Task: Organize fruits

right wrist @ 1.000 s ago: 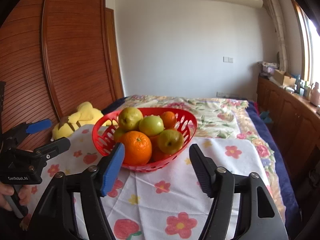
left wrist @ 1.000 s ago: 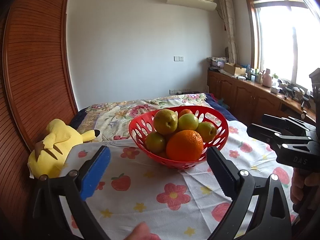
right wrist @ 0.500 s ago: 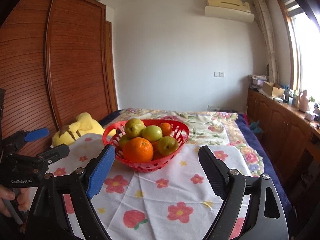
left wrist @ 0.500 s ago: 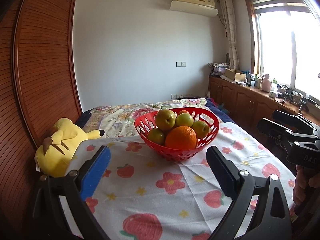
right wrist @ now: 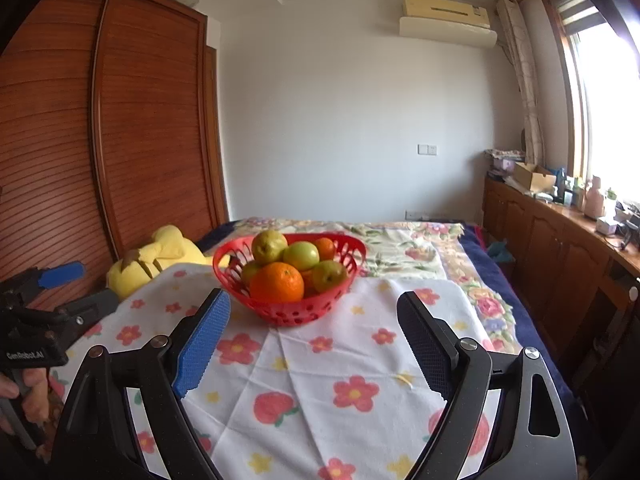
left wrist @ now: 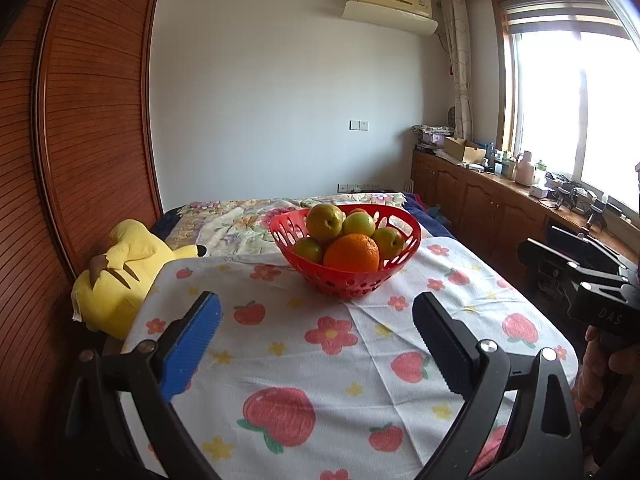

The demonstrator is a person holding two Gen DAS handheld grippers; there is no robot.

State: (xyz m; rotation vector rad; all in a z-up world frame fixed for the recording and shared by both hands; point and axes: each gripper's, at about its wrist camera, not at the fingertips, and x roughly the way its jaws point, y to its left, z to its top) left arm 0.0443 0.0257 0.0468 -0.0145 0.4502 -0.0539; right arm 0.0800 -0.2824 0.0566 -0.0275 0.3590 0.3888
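A red perforated basket (left wrist: 408, 258) (right wrist: 344, 286) stands on a white cloth printed with flowers and strawberries (left wrist: 332, 344) (right wrist: 340, 376). It holds a large orange (left wrist: 351, 253) (right wrist: 277, 282), a yellow-green pear (left wrist: 325, 217) (right wrist: 269, 246), several green apples (left wrist: 359, 224) (right wrist: 301, 255) and a smaller orange (right wrist: 325, 248) at the back. My left gripper (left wrist: 318, 316) is open and empty, well short of the basket. My right gripper (right wrist: 314, 312) is open and empty, also short of it.
A yellow plush toy (left wrist: 118, 276) (right wrist: 164, 256) lies at the cloth's left edge by a wooden wardrobe (left wrist: 80, 140). A floral bedspread (right wrist: 404, 244) lies behind the basket. Wooden cabinets with clutter (left wrist: 500, 200) run along the right under the window.
Both grippers have drawn back and up from the basket, which now looks smaller and farther. Both stay open and empty. The fruit has not moved.
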